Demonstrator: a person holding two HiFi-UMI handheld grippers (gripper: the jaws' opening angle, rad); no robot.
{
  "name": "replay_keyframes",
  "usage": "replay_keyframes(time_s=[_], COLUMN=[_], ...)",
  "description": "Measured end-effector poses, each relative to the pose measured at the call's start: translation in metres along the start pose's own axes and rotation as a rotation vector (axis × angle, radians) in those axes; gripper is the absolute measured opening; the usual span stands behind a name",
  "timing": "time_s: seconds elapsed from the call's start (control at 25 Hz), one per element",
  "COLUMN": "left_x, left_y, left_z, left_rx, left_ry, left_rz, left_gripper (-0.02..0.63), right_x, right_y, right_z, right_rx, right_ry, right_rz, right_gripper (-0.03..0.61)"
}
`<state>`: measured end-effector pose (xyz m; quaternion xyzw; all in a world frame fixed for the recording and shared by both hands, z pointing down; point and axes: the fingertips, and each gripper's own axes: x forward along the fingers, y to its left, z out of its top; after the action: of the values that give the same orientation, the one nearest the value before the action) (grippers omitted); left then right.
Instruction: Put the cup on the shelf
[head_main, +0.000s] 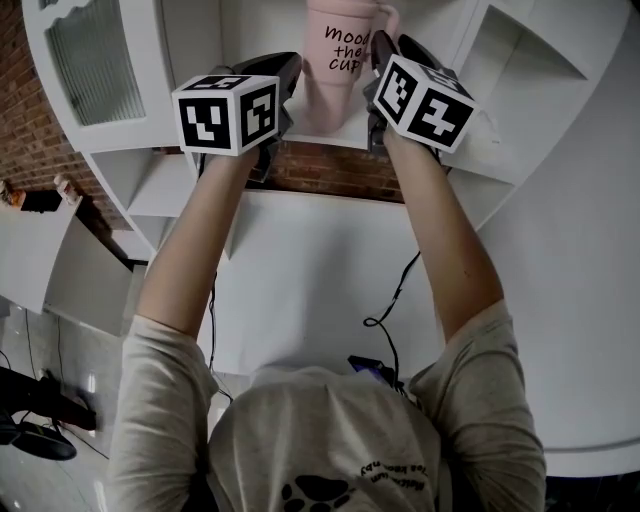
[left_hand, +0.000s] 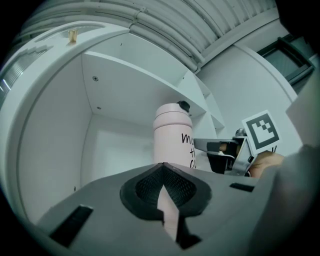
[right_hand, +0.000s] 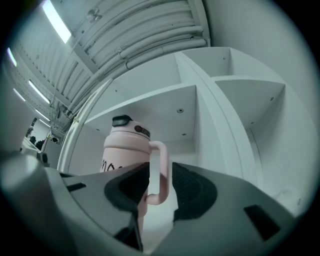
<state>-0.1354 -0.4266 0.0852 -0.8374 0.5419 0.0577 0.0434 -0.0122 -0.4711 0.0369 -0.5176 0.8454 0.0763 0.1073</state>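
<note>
A pink cup (head_main: 340, 60) with black lettering and a side handle stands upright in a compartment of the white shelf (head_main: 462, 40). My left gripper (head_main: 288, 68) is at the cup's left side, jaws shut with nothing in them; in its own view the cup (left_hand: 172, 135) shows past the closed tips (left_hand: 162, 192). My right gripper (head_main: 384, 48) is at the cup's right side. In its own view the cup's handle (right_hand: 161, 170) sits between the spread jaws (right_hand: 157, 182), with gaps on both sides and no pad pressing on it.
More white compartments (right_hand: 250, 115) lie to the right of the cup, and a glass-fronted door (head_main: 95, 60) to the left. Below the shelf are a brick wall (head_main: 330, 172), a white table (head_main: 300, 290) and a black cable (head_main: 395, 295).
</note>
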Motion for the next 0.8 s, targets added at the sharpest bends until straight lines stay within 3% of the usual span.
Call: replay_keyframes(time_s=[0.2,0.44,0.8], left_x=[-0.01,-0.024,-0.057], left_y=[-0.006,-0.032,-0.081], left_z=[-0.005,-0.007,-0.018], left_rx=[0.006,0.056,0.186], left_ry=[0.004,-0.015,-0.036], left_rz=[0.018,0.015,0.02], left_gripper=[0.008,0.008,0.008], right_x=[-0.025,-0.057,-0.116], right_y=[0.014,0.023,0.042], right_z=[0.005,-0.01,-0.013], right_rx=[-0.034,-0.018,-0.064], right_ry=[-0.024,-0.036,-0.117], right_rz=[0.013,0.038,0.065], right_gripper=[0.132,0.02,0.009])
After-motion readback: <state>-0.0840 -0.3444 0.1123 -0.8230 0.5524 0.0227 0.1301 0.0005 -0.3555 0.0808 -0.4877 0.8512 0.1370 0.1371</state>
